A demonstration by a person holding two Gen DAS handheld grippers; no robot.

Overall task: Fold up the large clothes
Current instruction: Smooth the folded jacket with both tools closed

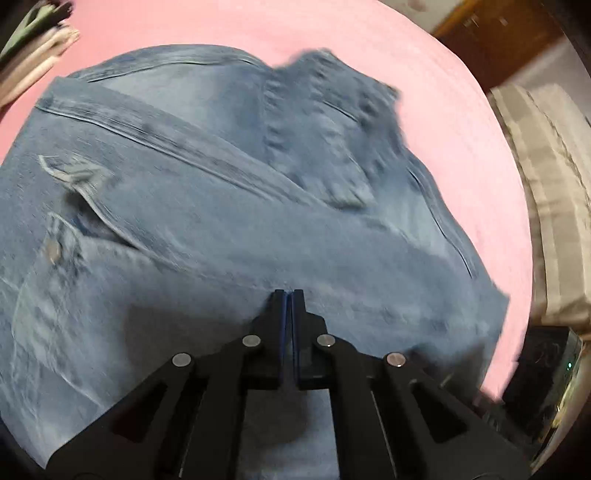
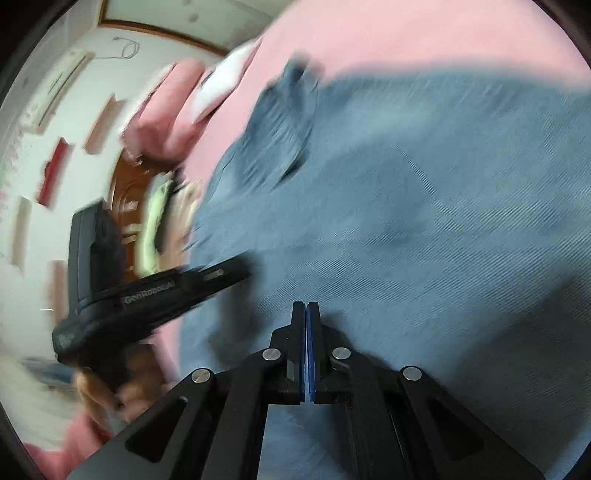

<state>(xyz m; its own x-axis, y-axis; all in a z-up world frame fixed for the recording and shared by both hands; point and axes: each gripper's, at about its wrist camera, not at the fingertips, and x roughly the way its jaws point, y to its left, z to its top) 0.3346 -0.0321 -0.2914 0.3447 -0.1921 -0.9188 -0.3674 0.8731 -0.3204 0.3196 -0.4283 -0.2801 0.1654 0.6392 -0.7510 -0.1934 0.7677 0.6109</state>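
Observation:
A pair of blue denim jeans [image 1: 207, 206] lies spread on a pink sheet [image 1: 424, 92], with seams and a pocket facing up. My left gripper [image 1: 289, 293] sits just above the denim with its jaws pressed together; no cloth shows between them. In the right wrist view the same jeans [image 2: 424, 221] fill the frame, blurred. My right gripper [image 2: 306, 304] is over the denim with its jaws together, nothing visibly between them. The left gripper's body [image 2: 155, 295] shows at the left, with a hand [image 2: 107, 387] on its handle.
Folded clothes [image 1: 33, 44] lie at the top left on the sheet. A wooden door [image 1: 495, 33] and a striped cloth [image 1: 546, 192] are to the right, past the sheet's edge. A pink pillow [image 2: 162, 110] and a stack of clothes [image 2: 162, 218] lie to the left.

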